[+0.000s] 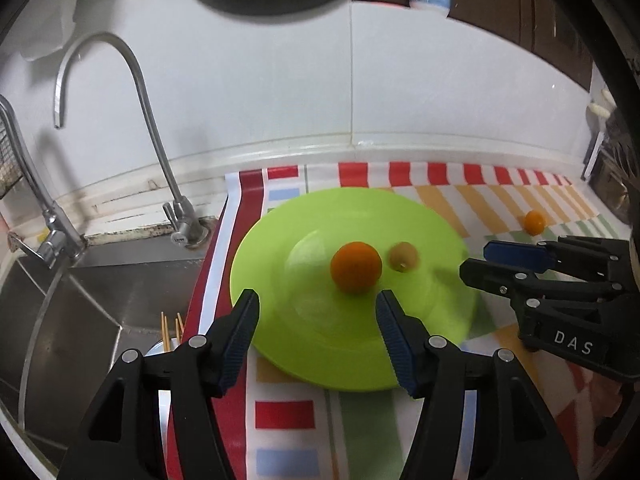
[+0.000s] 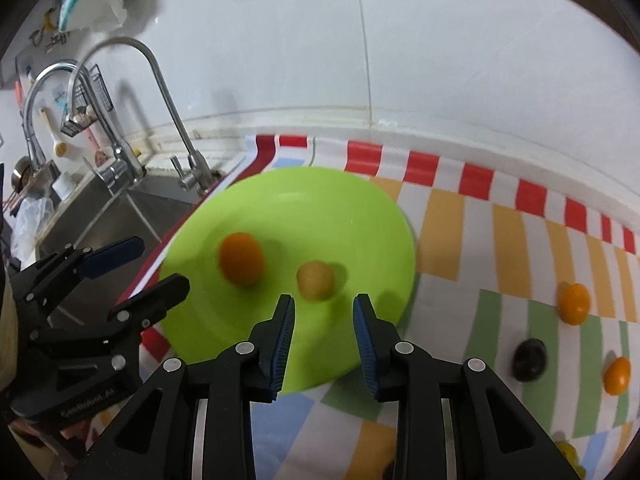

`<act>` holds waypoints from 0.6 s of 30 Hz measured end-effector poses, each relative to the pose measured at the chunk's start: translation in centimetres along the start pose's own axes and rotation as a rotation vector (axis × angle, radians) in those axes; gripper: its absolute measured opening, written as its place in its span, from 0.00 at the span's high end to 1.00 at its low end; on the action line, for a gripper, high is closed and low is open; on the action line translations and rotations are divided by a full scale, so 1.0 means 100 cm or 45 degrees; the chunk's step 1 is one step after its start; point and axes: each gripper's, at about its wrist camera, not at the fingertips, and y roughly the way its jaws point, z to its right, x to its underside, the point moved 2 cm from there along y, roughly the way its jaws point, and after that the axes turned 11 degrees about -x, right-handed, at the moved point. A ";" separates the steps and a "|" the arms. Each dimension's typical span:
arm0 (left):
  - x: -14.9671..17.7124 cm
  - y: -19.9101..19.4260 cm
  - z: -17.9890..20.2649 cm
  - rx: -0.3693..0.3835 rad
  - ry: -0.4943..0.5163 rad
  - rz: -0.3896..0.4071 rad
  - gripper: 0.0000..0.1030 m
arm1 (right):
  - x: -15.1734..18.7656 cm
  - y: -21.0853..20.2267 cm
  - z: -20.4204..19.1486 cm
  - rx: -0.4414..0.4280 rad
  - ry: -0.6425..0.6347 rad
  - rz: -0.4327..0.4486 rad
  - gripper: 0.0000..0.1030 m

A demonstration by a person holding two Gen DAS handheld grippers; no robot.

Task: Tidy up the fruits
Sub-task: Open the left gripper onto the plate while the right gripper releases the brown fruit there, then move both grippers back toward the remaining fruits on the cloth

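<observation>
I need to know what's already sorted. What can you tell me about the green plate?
The green plate is round, lime-coloured and glossy, plastic by its look, with a broad rim and a shallow well. It lies flat on the striped mat beside the sink. In its well rest an orange fruit and a smaller yellowish fruit, apart from each other. Neither gripper touches it.

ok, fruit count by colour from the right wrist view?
Orange fruit: 3 (1 on the green plate, 2 on the cloth)
Yellowish fruit: 1 (on the plate)
Dark fruit: 1 (on the cloth)
Total: 5
A yellow thing at the bottom edge is cut off, so it is not counted.
</observation>
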 end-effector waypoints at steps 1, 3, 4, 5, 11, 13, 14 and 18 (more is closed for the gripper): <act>0.000 -0.007 0.001 0.008 -0.008 0.009 0.42 | 0.001 -0.008 -0.002 0.008 -0.003 0.019 0.69; 0.000 -0.019 0.003 0.023 -0.020 0.024 0.40 | 0.003 -0.021 -0.004 0.008 0.001 0.049 0.67; 0.000 -0.026 0.005 0.034 -0.024 0.037 0.40 | 0.005 -0.030 -0.005 0.010 0.004 0.069 0.63; 0.000 -0.033 0.007 0.039 -0.024 0.049 0.38 | 0.007 -0.037 -0.006 0.015 0.002 0.088 0.62; 0.001 -0.070 0.016 0.070 -0.043 0.109 0.31 | 0.018 -0.082 -0.007 0.050 0.021 0.183 0.62; 0.002 -0.081 0.021 0.078 -0.049 0.128 0.29 | 0.023 -0.096 -0.008 0.071 0.028 0.211 0.52; 0.003 -0.085 0.023 0.085 -0.050 0.135 0.26 | 0.026 -0.102 -0.008 0.079 0.031 0.224 0.51; 0.007 -0.101 0.034 0.086 -0.047 0.175 0.21 | 0.040 -0.126 -0.007 0.124 0.041 0.258 0.51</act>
